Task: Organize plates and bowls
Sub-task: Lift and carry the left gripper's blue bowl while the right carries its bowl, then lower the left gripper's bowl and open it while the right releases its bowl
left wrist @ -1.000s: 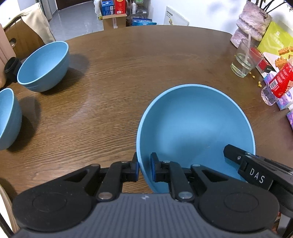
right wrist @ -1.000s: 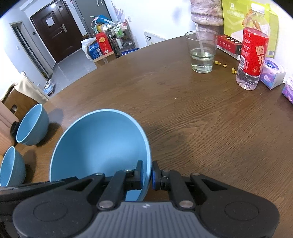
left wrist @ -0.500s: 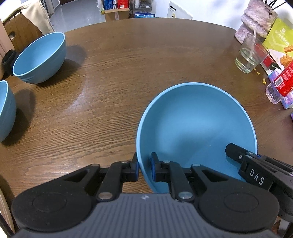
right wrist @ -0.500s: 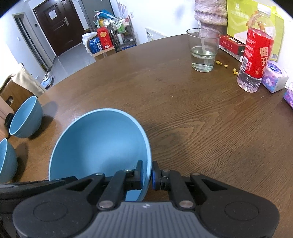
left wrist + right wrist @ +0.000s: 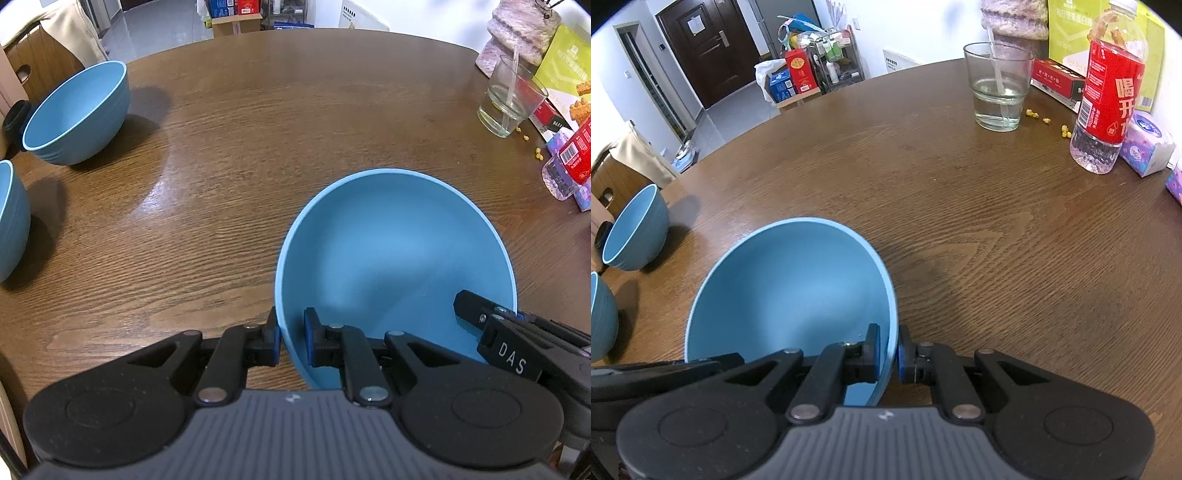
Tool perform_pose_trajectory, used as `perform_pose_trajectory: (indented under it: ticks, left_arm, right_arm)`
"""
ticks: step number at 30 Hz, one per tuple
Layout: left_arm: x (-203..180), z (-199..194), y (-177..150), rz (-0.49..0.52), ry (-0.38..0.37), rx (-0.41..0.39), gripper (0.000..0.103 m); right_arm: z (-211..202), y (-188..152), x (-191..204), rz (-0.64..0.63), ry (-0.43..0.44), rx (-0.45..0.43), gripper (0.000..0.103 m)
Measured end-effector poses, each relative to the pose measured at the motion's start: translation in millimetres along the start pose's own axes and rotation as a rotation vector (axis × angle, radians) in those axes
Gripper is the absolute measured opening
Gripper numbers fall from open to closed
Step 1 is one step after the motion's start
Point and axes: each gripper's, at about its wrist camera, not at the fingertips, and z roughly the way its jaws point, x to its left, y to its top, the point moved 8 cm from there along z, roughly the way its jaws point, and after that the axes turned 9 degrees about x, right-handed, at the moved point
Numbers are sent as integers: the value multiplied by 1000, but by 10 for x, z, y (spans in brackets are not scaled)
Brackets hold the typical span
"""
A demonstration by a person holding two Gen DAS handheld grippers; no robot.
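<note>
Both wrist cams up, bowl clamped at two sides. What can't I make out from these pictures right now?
- Held bowl: underside and any gap above the table, both views; its own wall hides them.
- Nearest bowl: cut by the left edge, both views.
- Bottle: left view shows only a sliver at the right edge.
- Plates: none in view.
</note>
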Motion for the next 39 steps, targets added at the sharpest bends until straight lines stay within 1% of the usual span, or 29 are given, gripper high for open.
perform_pose_trajectory:
  ticks: [4, 6, 7, 8, 9, 10, 12, 13, 14, 15, 16, 17, 18, 19, 20, 21, 22, 23, 26, 32, 39]
  left_arm:
    - [-24, -17, -2, 2, 11, -7, 14]
    - [-31, -27, 5, 3, 17, -10, 15]
    - [-31, -27, 11, 3, 20, -12, 16]
    - [-22, -32, 15, 1, 23, -14, 18]
    - [-10, -40, 23, -3, 27, -17, 22]
    - [1, -52, 28, -7, 30, -21, 26]
    - [35, -98, 40, -12, 36, -39, 40]
    - [50, -128, 44, -14, 36, -50, 43]
    - [65, -154, 47, -16, 35, -58, 50]
    - [84, -186, 51, -21, 34, -68, 61]
    - [104, -221, 54, -26, 35, -80, 68]
    - [132, -261, 56, -33, 38, -93, 83]
    - [150, -296, 61, -38, 37, -104, 90]
    - [178, -336, 61, -42, 36, -117, 91]
    - [203, -371, 59, -41, 32, -124, 94]
    - [235, -405, 60, -40, 27, -131, 100]
    - [266, -434, 66, -43, 27, -138, 103]
    - [305, -469, 69, -50, 24, -151, 103]
    - [383, -547, 67, -59, 2, -164, 103]
    - [502, -691, 32, -31, -6, -192, 103]
    - [734, -816, -21, -55, -33, -211, 103]
  right_arm:
    - [11, -10, -12, 2, 12, 7, 9]
    - [12, -9, -28, 4, 29, 8, 13]
    - [3, -9, -31, 4, 36, 5, 13]
    - [-9, -4, -41, 5, 42, 0, 14]
    - [-22, 4, -55, 8, 46, -5, 15]
    - [-35, 12, -68, 10, 52, -9, 23]
    - [-66, 27, -93, 13, 56, -17, 43]
    - [-84, 35, -103, 15, 58, -22, 46]
    - [-105, 40, -112, 16, 59, -28, 52]
    - [-128, 44, -119, 16, 62, -33, 56]
    - [-151, 49, -121, 17, 66, -38, 59]
    - [-174, 51, -117, 17, 71, -44, 69]
    - [-200, 54, -110, 17, 75, -51, 76]
    - [-226, 55, -102, 16, 80, -58, 88]
    - [-250, 59, -100, 17, 82, -68, 94]
    - [-279, 61, -93, 18, 83, -76, 97]
    - [-307, 61, -88, 20, 83, -83, 99]
    - [-338, 62, -85, 22, 82, -90, 103]
    - [-437, 46, -81, 35, 68, -119, 103]
    - [-528, -16, -34, 66, 49, -137, 103]
    - [-650, -121, 98, 73, 32, -150, 103]
